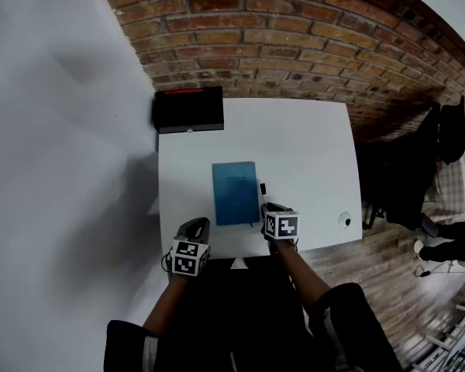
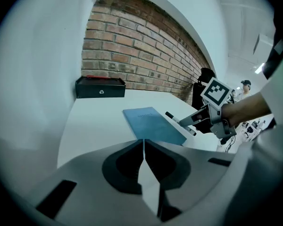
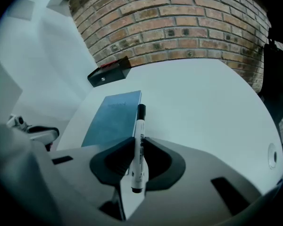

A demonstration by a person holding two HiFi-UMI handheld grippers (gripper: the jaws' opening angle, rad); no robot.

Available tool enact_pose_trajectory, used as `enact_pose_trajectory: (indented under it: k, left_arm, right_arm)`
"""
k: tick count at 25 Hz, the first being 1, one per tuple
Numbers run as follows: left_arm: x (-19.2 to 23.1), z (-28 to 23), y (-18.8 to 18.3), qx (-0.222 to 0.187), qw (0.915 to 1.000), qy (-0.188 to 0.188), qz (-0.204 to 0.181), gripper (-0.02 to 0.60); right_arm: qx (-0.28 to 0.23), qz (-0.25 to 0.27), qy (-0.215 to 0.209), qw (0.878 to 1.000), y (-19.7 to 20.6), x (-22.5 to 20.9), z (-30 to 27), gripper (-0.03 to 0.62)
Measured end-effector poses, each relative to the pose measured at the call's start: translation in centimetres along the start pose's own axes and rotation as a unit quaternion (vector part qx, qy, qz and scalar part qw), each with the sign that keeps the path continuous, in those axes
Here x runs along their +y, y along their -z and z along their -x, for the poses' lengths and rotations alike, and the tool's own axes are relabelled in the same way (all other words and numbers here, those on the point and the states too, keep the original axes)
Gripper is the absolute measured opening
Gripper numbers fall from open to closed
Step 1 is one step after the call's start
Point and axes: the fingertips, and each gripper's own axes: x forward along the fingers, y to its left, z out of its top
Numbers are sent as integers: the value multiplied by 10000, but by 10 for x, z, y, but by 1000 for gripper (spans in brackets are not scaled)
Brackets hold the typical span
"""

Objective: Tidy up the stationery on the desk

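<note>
Right gripper view: white marker [image 3: 139, 134] clenched in right gripper [image 3: 135, 144], just beside blue notebook [image 3: 112, 119].

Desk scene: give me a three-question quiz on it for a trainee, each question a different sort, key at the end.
1. True or false: the left hand-held gripper is shut with nothing between its jaws.
2. The right hand-held gripper holds: A) a ruler, B) a marker, C) an eraser.
3. Fill in: the notebook lying flat on the desk is ___ in colour.
Key: 1 true; 2 B; 3 blue.
</note>
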Motion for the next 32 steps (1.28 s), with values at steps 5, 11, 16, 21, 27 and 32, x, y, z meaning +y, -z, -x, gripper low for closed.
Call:
enact_pose_trajectory:
  k: [5,11,16,21,27,32]
  left_arm:
    - [9,4,3,12,9999,-92,133,23]
    - [16,5,11,99,9997,-162,160,23]
    - [15,6,15,214,9995,-137,167,23]
    - [17,0,13,173,9996,-144,155,23]
    - [12,-7,11,209,9997,-81,123,23]
    - [8,-12,9,242,9997,-17,61,23]
  right_arm:
    - [7,-273,-65,9996,-8,3,-10,80]
    - [88,-340,-113,9993,-16,2,-23,80]
    - [186,-220,-121,9995,-17,2,-30,80]
    - [316,-502,-319,9977,-16,0,-35,80]
    - [467,-763,-751,9932,-16,1,-37,80]
    - [464,-951,-1130,9880,-18,3,-34,81]
